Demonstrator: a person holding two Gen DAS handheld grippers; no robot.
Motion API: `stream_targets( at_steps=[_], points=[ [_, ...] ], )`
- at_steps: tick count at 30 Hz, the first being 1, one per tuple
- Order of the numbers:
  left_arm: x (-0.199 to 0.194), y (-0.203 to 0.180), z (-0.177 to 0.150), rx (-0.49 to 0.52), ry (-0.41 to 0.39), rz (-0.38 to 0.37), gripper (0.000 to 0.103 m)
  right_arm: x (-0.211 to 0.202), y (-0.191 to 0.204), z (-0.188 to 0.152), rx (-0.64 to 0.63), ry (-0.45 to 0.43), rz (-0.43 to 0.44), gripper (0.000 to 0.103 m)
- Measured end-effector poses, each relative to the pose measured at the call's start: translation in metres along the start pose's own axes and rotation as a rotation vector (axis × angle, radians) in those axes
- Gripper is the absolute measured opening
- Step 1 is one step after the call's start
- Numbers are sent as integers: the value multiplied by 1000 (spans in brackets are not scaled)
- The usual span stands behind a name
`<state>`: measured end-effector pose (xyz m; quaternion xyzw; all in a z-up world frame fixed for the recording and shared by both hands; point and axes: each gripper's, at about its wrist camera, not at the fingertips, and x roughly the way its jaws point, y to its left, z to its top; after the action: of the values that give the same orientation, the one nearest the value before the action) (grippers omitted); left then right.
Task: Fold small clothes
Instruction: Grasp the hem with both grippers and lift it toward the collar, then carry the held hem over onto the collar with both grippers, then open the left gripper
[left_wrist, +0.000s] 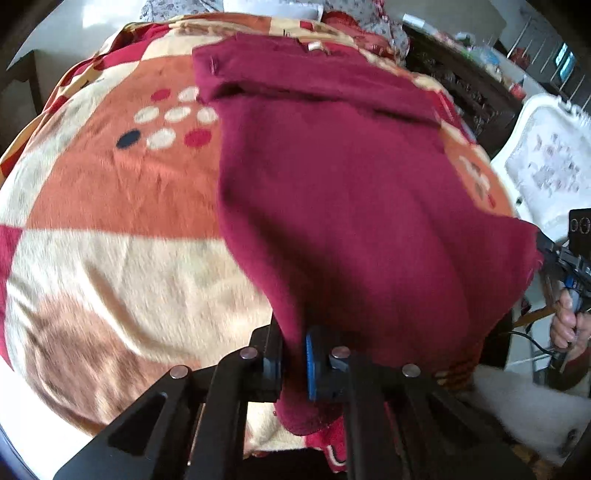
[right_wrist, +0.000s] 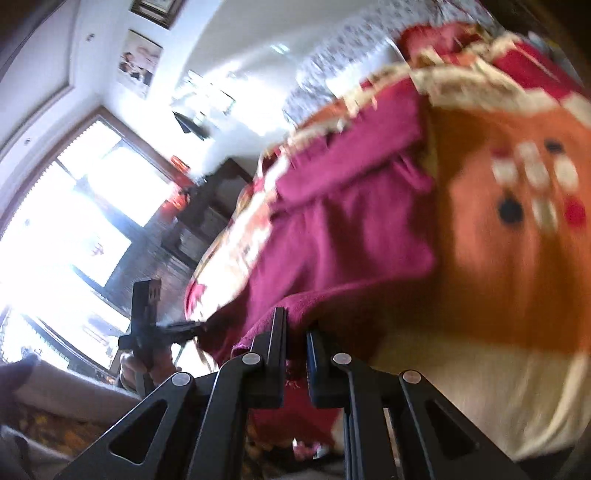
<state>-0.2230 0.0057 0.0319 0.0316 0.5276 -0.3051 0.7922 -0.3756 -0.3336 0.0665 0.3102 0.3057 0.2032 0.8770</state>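
Observation:
A maroon knit garment (left_wrist: 351, 203) lies on a blanket (left_wrist: 110, 192) patterned in orange, cream and red, its far part folded over in a band. My left gripper (left_wrist: 291, 354) is shut on the garment's near hem, and the cloth hangs down between its pads. At the right edge of the left wrist view, my right gripper (left_wrist: 543, 243) pinches the garment's other near corner, with a hand (left_wrist: 565, 321) on its grip. In the right wrist view my right gripper (right_wrist: 295, 343) is shut on the garment (right_wrist: 343, 229); my left gripper (right_wrist: 195, 326) holds the corner beyond it. The near hem is lifted between both.
The blanket (right_wrist: 498, 277) covers a rounded, raised surface. A white chair with a floral cushion (left_wrist: 543, 166) stands to the right, and a dark carved cabinet (left_wrist: 461, 85) behind it. A bright window (right_wrist: 74, 221) and framed pictures (right_wrist: 140, 62) fill the wall.

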Motion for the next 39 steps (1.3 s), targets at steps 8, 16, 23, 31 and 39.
stream_targets(
  at_steps=[8, 16, 23, 31, 39],
  points=[
    [-32, 25, 83, -66, -157, -35, 8, 30, -10, 87, -52, -108, -43, 9],
    [-14, 43, 194, -112, -225, -35, 8, 77, -39, 184, -52, -148, -140, 9],
    [36, 61, 292, -127, -225, 37, 8, 142, -98, 252, 20, -136, -291, 10],
    [60, 107, 321, -314, -195, -90, 69, 143, -110, 263, 33, -194, -404, 75],
    [37, 88, 316, -211, -287, -8, 74, 171, -80, 258, -166, -60, -562, 49]
  ],
)
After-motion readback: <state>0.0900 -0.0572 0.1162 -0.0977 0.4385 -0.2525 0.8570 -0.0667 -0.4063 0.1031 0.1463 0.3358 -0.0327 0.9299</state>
